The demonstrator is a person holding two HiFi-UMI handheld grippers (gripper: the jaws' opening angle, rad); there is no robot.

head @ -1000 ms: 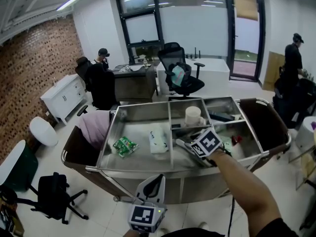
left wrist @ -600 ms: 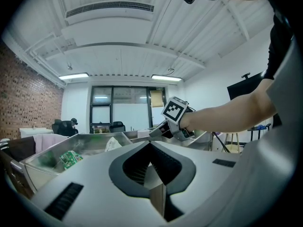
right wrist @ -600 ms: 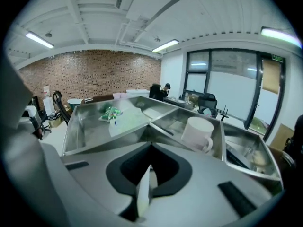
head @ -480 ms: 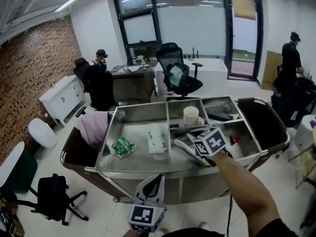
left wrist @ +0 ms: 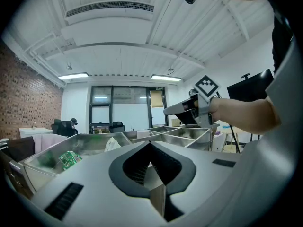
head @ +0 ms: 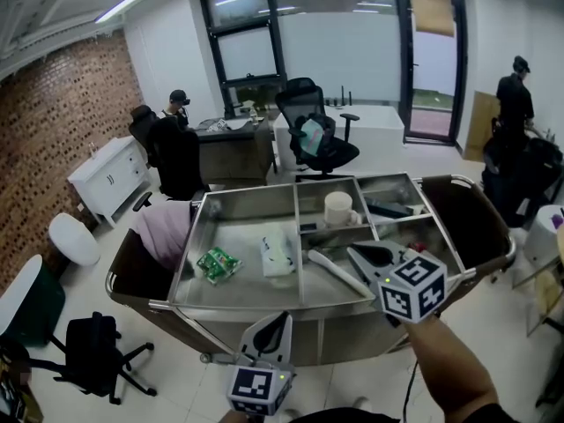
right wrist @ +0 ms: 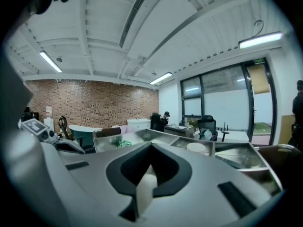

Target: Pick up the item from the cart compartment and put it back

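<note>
In the head view, my right tongs point(head: 352, 250) are clenched and held above the front middle compartment of the steel cart point(head: 238, 305). A long white stick point(head: 333, 271) slants beneath them, from near the centre divider back under the tongs' body. This view does not tell me whether its far end touches the cart floor. A white cup point(head: 337, 208) stands in the compartment behind. A green packet point(head: 220, 263) and a white pouch point(head: 278, 256) lie in the big left compartment. My left tongs point(head: 286, 315) hang just outside the cart's near rim.

The left gripper view gives what the head view cannot: the left tongs' pads are pressed together with nothing between them. It also shows the right tongs from the side, roughly level above the cart; from here I cannot make out the stick.

The right gripper view settles the grip: a white sliver, the stick point(right wrist: 144, 188), is pinched between the closed pads. The left tongs show low at its left edge.
</note>
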